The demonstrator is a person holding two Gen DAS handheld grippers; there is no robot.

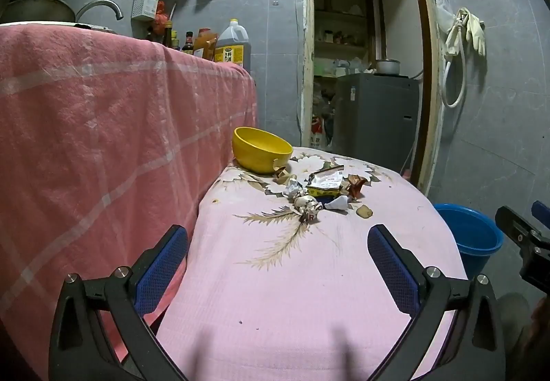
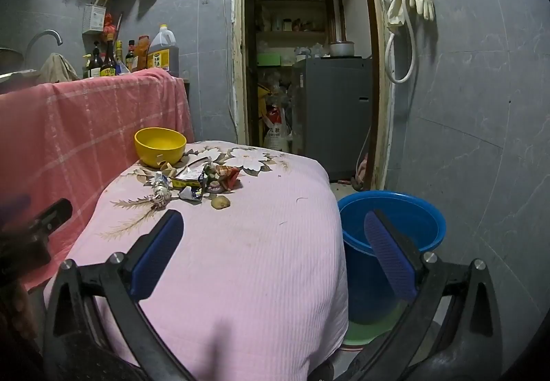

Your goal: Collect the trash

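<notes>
Two grippers hang over the near end of a pink cloth-covered table (image 1: 309,295), and both are wide apart with nothing between their blue pads. From the left wrist view, the left gripper (image 1: 277,245) points slightly downward across the cloth toward the far end, its fingers splayed to either side of the printed feather pattern. The right gripper (image 2: 274,231) does the same further right, one finger over the table, the other over a blue bucket (image 2: 392,219) that stands on the floor just beside the table's right edge.

And the trash pile (image 1: 318,190) sits at the far end of the table, well apart from both claws: crumpled foil wrappers, a flattened yellow carton with a white label, a reddish-brown wrapper, a white scrap, all bunched together. A small tan piece (image 1: 363,211) lies just on the near right side of the heap. A yellow bowl (image 1: 261,149) stands at the far left corner, just beside the pile, open side up and tilted slightly.

On the left, a pink checked cloth (image 1: 103,113) drapes over a counter, with dark sauce bottles and a big oil jug (image 1: 232,46) on top. Beyond the table, an open doorway shows a grey appliance (image 1: 376,113) with a pot on it, and rubber gloves (image 1: 476,32) hang on the right wall.
</notes>
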